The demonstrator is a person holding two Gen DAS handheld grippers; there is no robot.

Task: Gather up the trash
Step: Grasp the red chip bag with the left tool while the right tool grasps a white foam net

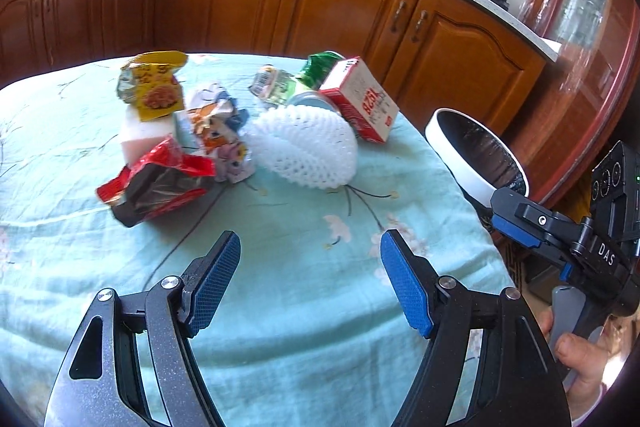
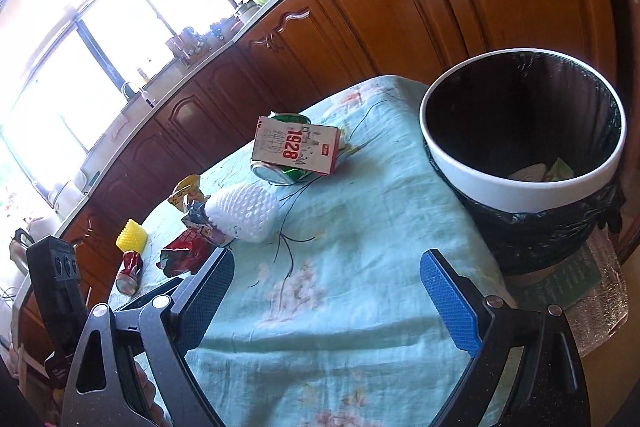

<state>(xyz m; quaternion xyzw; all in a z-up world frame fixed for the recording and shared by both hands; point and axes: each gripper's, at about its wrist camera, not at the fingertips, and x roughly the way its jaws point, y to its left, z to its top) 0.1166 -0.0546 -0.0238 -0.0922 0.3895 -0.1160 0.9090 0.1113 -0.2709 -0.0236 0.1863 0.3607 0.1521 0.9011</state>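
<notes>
both tongs spread wide over the trash-strewn counter, nothing held

the left tongs [image 1: 310,279] hover level above the near part of the counter [image 1: 280,307] with its pale green floral cloth, pointed at the white foam fruit net [image 1: 308,147], blue pads far apart and empty. measured from that net: the red snack wrapper [image 1: 156,183] and crumpled cartoon wrapper [image 1: 220,131] lie just to its left, a white foam block [image 1: 140,135] and yellow noodle packet [image 1: 156,87] beyond them, the red-and-white 1928 carton [image 1: 360,99] touching its far right side over a crushed green can [image 2: 288,175]. the right tongs [image 2: 326,291] hang right of the net, tilted toward the counter's corner, also gaping and empty, the person's fingers [image 1: 580,351] on the handle. the white-rimmed, black-lined trash bin [image 2: 500,183] stands off the counter's edge, well right of the net.
</notes>
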